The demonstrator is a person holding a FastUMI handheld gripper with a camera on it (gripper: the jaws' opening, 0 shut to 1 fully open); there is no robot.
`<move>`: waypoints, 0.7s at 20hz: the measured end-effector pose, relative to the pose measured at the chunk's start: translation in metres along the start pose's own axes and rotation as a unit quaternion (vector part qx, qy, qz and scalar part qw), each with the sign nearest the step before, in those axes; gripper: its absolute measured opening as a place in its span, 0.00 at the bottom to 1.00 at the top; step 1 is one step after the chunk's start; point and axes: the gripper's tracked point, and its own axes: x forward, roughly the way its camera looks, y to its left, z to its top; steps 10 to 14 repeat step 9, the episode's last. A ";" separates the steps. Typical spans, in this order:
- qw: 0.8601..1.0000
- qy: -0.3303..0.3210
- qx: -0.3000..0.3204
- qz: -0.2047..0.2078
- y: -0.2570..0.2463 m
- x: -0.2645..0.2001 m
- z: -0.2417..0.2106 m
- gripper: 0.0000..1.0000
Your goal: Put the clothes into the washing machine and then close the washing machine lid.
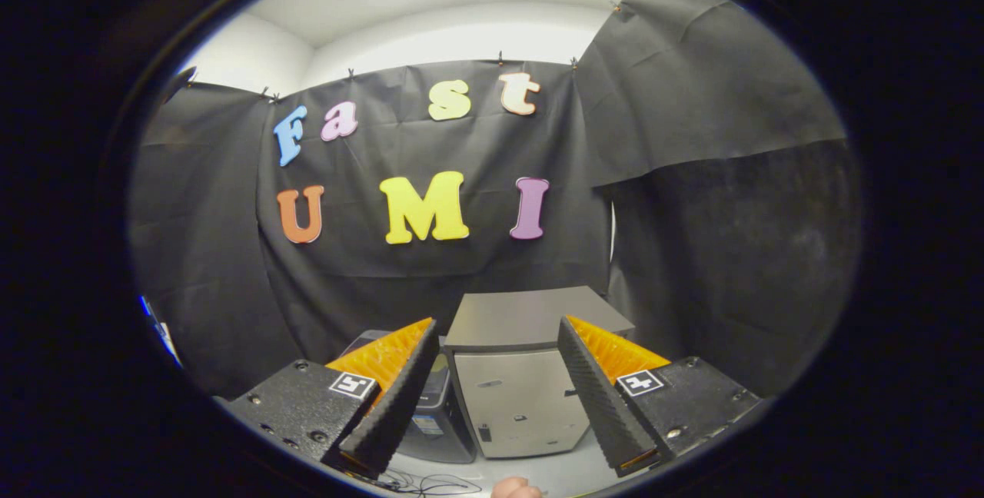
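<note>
My gripper (498,323) is open, with a wide gap and nothing between its fingers. It is held high, facing the booth's back wall. Beyond the fingers, low down, stands a grey box-shaped appliance (530,390) with a flat darker top and a pale front face; I see it through the gap. A darker grey machine (437,413) stands against its left side, mostly hidden behind my left finger (392,398). I cannot tell which of the two is the washing machine, nor how any lid stands.
Black cloth walls close the booth behind and on both sides of the appliances. Thin cables (430,483) lie on the pale floor below my fingers. Part of a hand (516,489) shows just beneath the gripper.
</note>
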 end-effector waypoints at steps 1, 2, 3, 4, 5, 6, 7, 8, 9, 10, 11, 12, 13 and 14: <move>1.000 0.000 0.000 0.001 0.001 0.000 0.000 0.99; 1.000 0.000 -0.001 0.001 0.002 0.000 0.000 0.99; 1.000 -0.001 -0.001 0.002 0.002 -0.001 0.001 0.99; 1.000 -0.001 -0.003 0.002 0.003 0.001 0.001 0.99; 1.000 -0.002 -0.004 0.002 0.003 0.000 0.002 0.99; 1.000 -0.003 -0.006 0.003 0.004 0.001 0.002 0.99; 1.000 -0.003 -0.007 0.003 0.004 0.000 0.002 0.99; 1.000 -0.003 -0.008 0.003 0.004 0.001 0.002 0.99; 1.000 -0.003 -0.007 0.003 0.004 0.001 0.002 0.99; 1.000 -0.003 -0.007 0.003 0.004 0.001 0.002 0.99; 1.000 -0.003 -0.007 0.003 0.004 0.001 0.002 0.99; 1.000 -0.003 -0.007 0.003 0.004 0.001 0.002 0.99; 1.000 -0.003 -0.007 0.003 0.004 0.001 0.002 0.99; 1.000 -0.003 -0.007 0.003 0.004 0.001 0.002 0.99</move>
